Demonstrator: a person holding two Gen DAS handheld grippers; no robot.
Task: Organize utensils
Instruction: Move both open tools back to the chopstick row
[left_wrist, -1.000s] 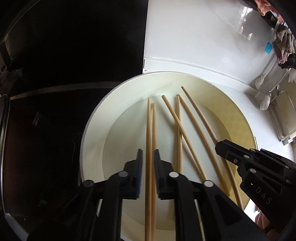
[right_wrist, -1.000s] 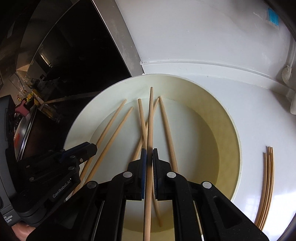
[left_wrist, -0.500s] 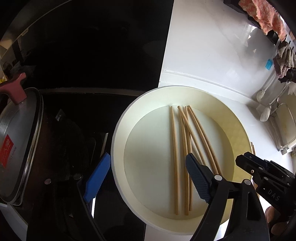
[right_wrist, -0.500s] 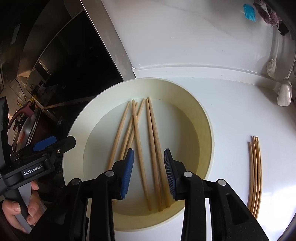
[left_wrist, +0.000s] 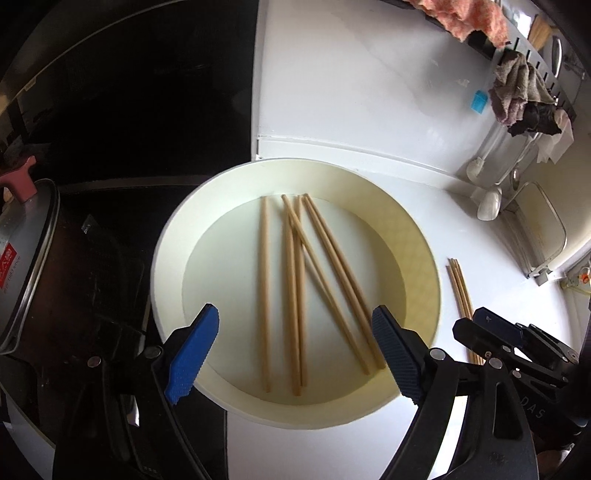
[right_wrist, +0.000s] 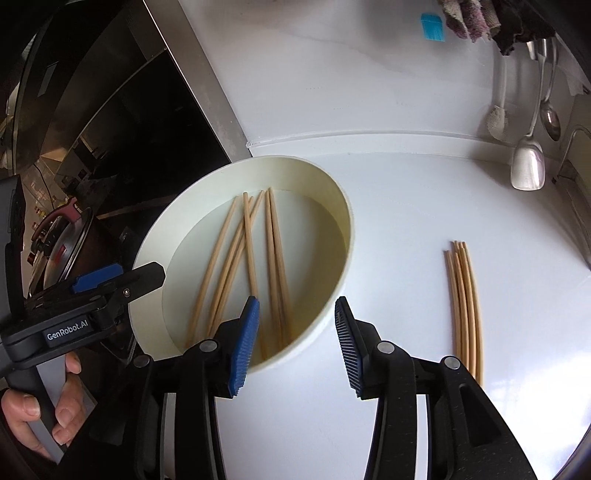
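We have let go: both the left gripper and right gripper, clamped on chopsticks a second ago, now gape empty above six wooden chopsticks in the round cream bowl. Sorted bundle waits at three o'clock.

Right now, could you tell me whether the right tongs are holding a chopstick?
No, the right tongs are open and empty above the bowl rim, while the loose chopsticks lie inside it.

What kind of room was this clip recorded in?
Most likely a home kitchen: a white countertop, a lidded pot on a dark cooktop, ladles hanging at the wall, and chopsticks in a round basin.
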